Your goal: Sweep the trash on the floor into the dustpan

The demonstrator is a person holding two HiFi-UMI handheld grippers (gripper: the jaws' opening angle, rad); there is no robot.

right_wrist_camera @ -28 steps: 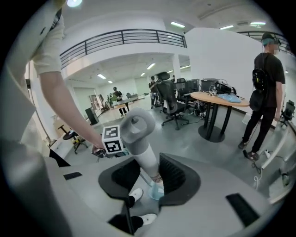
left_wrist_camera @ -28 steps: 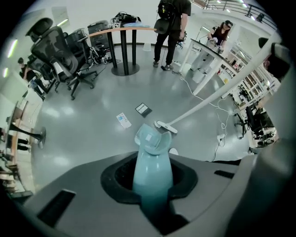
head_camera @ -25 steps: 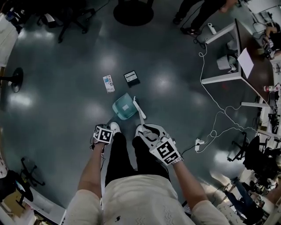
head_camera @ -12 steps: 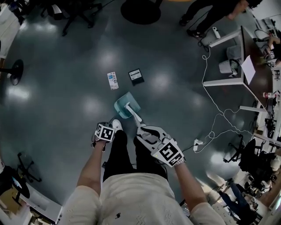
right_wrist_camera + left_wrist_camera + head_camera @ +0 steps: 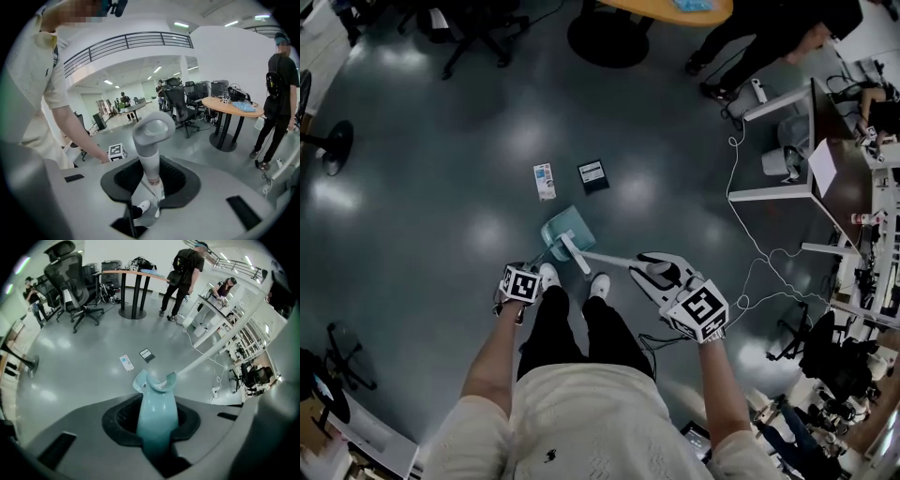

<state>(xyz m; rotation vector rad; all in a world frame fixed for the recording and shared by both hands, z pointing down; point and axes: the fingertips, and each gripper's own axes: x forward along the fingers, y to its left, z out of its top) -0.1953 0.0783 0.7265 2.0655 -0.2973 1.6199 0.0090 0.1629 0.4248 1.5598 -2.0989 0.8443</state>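
Left gripper [image 5: 525,274] grips dustpan [image 5: 563,226]; right gripper [image 5: 661,274] seemingly grips broom [image 5: 576,254].

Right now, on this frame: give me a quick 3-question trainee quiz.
1. True or false: the white packet and the black packet already lie inside the dustpan.
2. The left gripper is shut on: A) a packet B) the dustpan's handle C) nothing.
3. Fill in: the right gripper is shut on the ____ handle.
Key: 1 false, both lie on the floor beyond the dustpan; 2 B; 3 broom.
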